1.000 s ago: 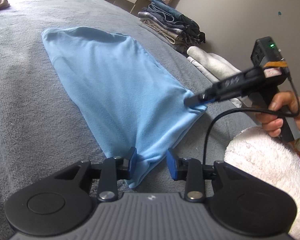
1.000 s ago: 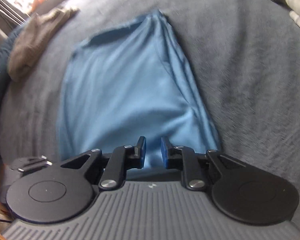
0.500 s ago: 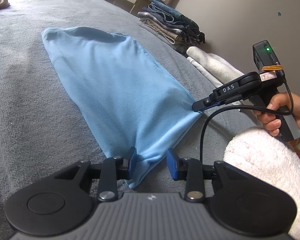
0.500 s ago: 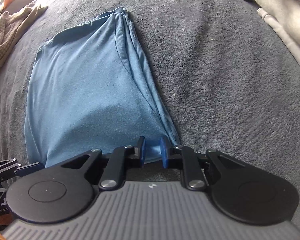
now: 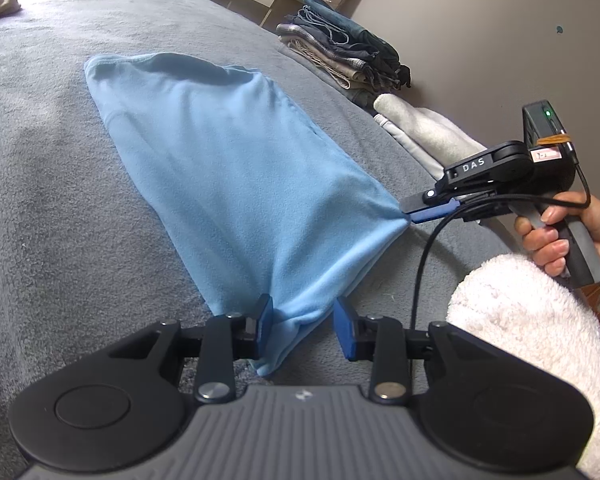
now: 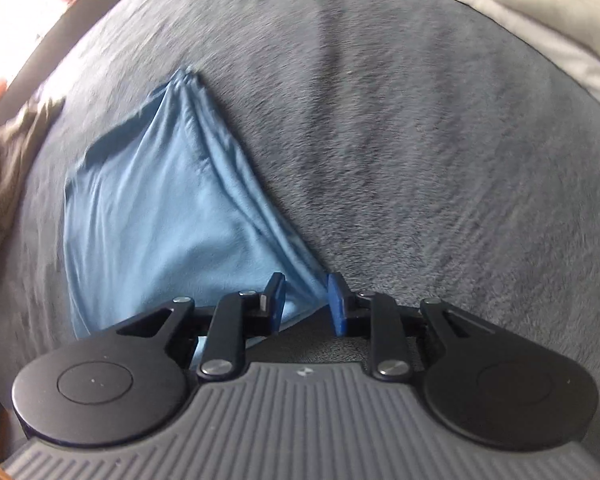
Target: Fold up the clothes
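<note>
Opening, the right hand-held gripper [image 6: 303, 298] straddles the blue garment's [image 5: 236, 176] corner; the left [image 5: 303, 330] stands narrowly parted.

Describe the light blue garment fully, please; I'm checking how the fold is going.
The light blue garment is soft, matte knit cloth, lying mostly flat on the grey blanket, narrowing toward its far end. Long folds run down one side edge. Its near corner lies between the fingers of the left gripper, which stand apart. The other near corner sits at the tips of the right gripper, whose jaws are opening with the cloth between them. Nothing else touches it.
</note>
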A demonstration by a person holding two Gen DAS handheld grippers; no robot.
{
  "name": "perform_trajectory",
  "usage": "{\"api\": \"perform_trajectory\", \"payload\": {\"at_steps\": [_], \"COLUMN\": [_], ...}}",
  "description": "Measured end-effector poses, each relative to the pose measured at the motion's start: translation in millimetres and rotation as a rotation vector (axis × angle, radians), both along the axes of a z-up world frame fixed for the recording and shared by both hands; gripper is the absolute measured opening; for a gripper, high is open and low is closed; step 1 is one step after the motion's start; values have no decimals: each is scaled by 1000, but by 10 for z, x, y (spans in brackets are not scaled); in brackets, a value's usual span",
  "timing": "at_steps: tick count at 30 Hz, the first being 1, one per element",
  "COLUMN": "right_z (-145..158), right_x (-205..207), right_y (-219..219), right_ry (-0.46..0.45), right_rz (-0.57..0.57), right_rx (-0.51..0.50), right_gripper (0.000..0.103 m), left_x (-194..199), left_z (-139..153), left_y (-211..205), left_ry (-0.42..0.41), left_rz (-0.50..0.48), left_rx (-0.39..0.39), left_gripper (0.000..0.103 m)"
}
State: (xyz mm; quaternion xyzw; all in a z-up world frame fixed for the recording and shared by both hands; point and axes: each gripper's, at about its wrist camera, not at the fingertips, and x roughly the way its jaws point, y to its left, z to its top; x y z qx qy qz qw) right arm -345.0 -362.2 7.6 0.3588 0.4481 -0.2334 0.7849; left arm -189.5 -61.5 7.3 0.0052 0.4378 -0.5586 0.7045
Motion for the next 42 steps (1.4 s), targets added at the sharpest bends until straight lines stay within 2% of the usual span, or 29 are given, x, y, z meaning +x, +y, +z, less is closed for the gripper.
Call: {"api": "perform_trajectory", "payload": {"at_steps": [2,5,7,10,16,20,22,24,27,33,35,42], "right_z": [-9,-14,-21,-46,92,184,193,178,135,-19,-59,-94], "right_x": [-85,-175,-215,-218,-134,119,290,459,684,864,875,811], "right_y": [-48,-74,-80,-83,22,190,284,368,482,500,460,320], "right_ry": [-31,-80,-108,-118,-164,-189,-193,-191,-183,-130,-117,-174], "right_rz": [-61,-127,-141,-138,-65,87,163,226,310,385,387,321], "right_rx": [13,5,3,7,-85,-150,-174,-194,-219,-246,-258,-252], "right_gripper": [23,23,23,23,23,23,23,23,23,23,22,21], "left_x": [4,21,66,142,251,316,347,364,373,332,319,312], "left_z": [48,184,282,409,479,451,439,425,382,333,320,300], "left_y": [35,156,228,235,-132,-365,-467,-563,-680,-807,-836,-900], "left_ry": [-14,-56,-69,-97,-169,-186,-190,-205,-219,-220,-220,-218], "left_rz": [22,71,96,117,108,125,130,135,149,149,149,149], "left_rx": [-10,-62,-93,-88,88,206,247,290,348,386,394,417], "left_gripper": [36,43,46,48,48,51,54,64,70,85,86,89]}}
